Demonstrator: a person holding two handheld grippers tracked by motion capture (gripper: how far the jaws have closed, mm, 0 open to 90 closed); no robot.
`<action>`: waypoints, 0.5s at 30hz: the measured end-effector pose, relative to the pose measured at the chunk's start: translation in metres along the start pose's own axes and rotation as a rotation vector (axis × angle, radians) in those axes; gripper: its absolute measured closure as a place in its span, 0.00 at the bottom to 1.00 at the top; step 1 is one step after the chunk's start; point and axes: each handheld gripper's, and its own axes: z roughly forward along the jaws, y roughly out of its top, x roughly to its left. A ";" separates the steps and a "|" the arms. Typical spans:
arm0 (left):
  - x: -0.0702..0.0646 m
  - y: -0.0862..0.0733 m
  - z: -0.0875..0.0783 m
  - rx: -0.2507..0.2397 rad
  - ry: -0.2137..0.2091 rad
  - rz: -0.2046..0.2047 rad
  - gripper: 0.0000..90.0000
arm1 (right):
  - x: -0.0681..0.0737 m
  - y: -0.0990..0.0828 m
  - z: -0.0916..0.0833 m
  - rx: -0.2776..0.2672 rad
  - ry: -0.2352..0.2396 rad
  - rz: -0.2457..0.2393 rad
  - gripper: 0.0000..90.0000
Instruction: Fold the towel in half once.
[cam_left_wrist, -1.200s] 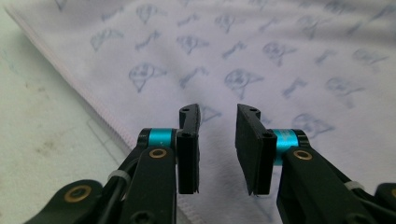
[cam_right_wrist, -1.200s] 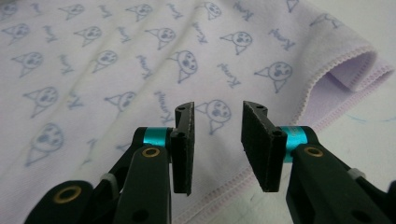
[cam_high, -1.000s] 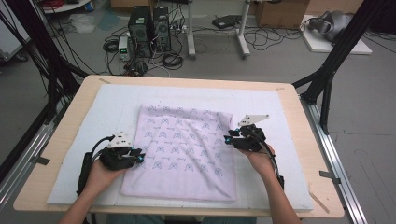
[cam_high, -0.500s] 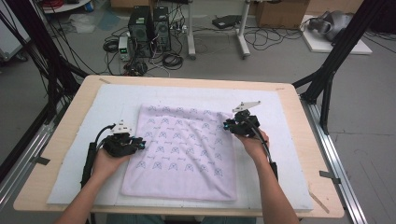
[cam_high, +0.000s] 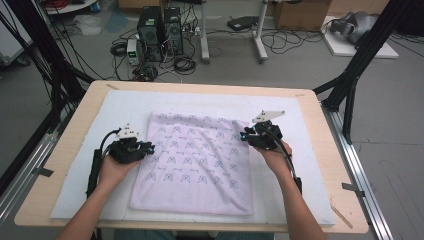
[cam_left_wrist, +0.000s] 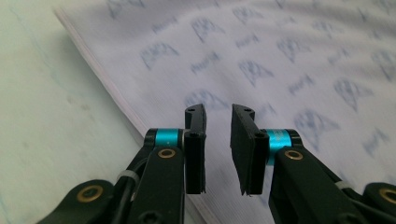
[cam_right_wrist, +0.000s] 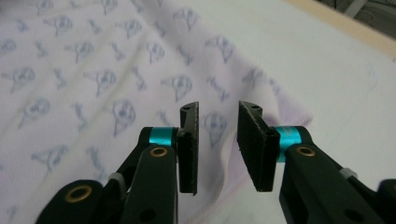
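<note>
cloth (cam_high: 197, 165) flat — long axis probably near-far | left gripper (cam_left_wrist: 218, 149), right gripper (cam_right_wrist: 218, 149) — jaws apart, empty

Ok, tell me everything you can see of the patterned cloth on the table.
The cloth is a pale lilac, soft-looking fabric printed with rows of small blue-grey motifs. It looks folded, with layered edges along one side in the left gripper view, and lies flat as a rough rectangle on the white mat, with light wrinkles near its far right corner. The left gripper is at its left edge and the right gripper near its far right corner; nothing lies between either gripper's parted fingers.
</note>
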 end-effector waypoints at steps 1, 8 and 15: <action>0.005 0.007 0.003 -0.014 0.003 -0.011 0.83 | -0.003 0.006 0.003 0.001 0.004 -0.007 0.72; 0.031 0.057 0.033 -0.007 0.070 -0.002 0.81 | -0.030 0.018 0.035 0.013 -0.002 0.058 0.62; 0.047 0.050 0.072 0.142 0.138 -0.045 0.69 | -0.034 0.008 0.047 0.110 0.027 0.071 0.94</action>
